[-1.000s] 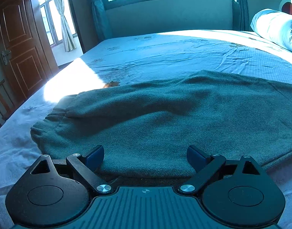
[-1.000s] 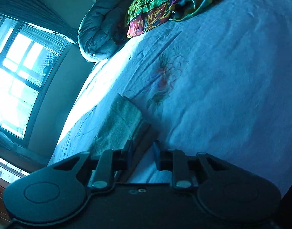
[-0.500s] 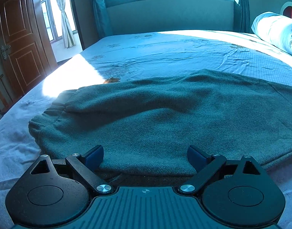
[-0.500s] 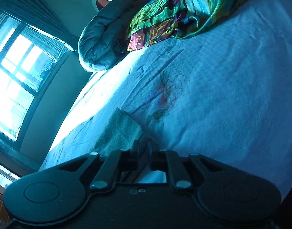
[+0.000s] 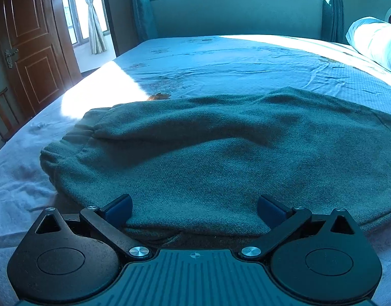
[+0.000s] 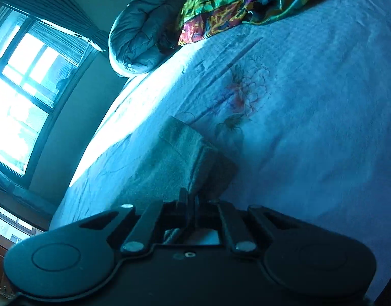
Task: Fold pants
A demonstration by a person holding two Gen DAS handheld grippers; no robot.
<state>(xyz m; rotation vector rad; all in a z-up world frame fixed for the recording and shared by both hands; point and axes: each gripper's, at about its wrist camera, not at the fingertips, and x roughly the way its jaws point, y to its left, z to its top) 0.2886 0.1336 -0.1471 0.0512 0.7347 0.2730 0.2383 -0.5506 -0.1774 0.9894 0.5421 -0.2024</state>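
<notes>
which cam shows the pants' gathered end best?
Left wrist: the pants spread across the bed, gathered end at left in full view. Right wrist shows only the other end, pinched in the shut right gripper.

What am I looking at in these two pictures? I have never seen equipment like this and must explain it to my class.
There is no robot here: a person holds a two-fingered gripper in each hand, and each gripper carries a wide-angle camera looking along its fingers. One picture comes from the left gripper, the other from the right gripper. Dark green pants lie spread on a bed with a pale sheet. The left gripper's jaws are opening, with the pants' near edge between them, not pinched. The right one looks shut on an edge of the pants, ready for folding.
</notes>
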